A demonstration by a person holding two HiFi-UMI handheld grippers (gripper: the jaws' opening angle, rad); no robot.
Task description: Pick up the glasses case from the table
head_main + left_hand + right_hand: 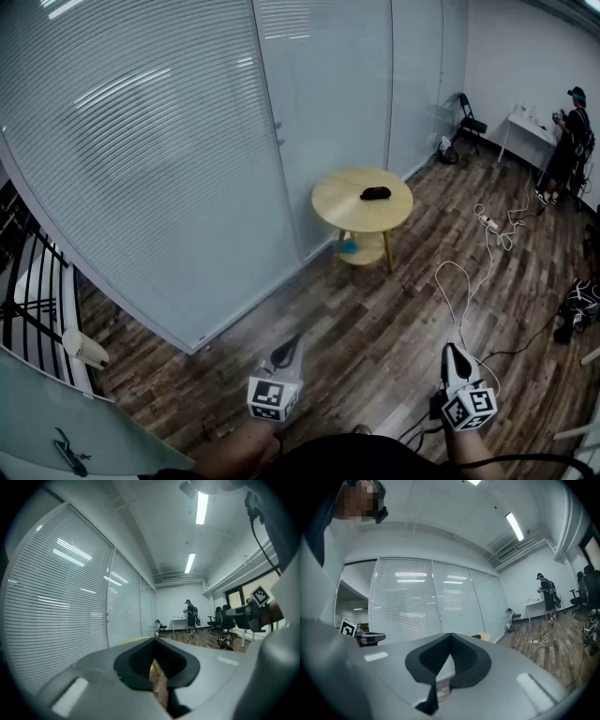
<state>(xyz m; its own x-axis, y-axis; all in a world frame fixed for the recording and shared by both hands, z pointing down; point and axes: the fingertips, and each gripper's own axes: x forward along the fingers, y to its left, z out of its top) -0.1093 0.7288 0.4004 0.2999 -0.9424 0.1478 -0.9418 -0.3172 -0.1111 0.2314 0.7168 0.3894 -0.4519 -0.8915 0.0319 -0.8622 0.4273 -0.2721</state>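
Above centre in the head view, the black glasses case [376, 193] lies on the round wooden counter [335, 202], well apart from you. Low in the frame, your left gripper [289, 349] and right gripper [451, 352] both have jaws clenched on nothing.

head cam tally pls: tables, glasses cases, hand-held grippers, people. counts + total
Tables: 2 (round light-wood table, white rectangular table)
Glasses cases: 1 (black oblong glasses case, on the round table)
Hand-held grippers: 2 (left hand-held gripper, right hand-held gripper)
People: 1 (person in dark clothes, by the white table)
Total: 6
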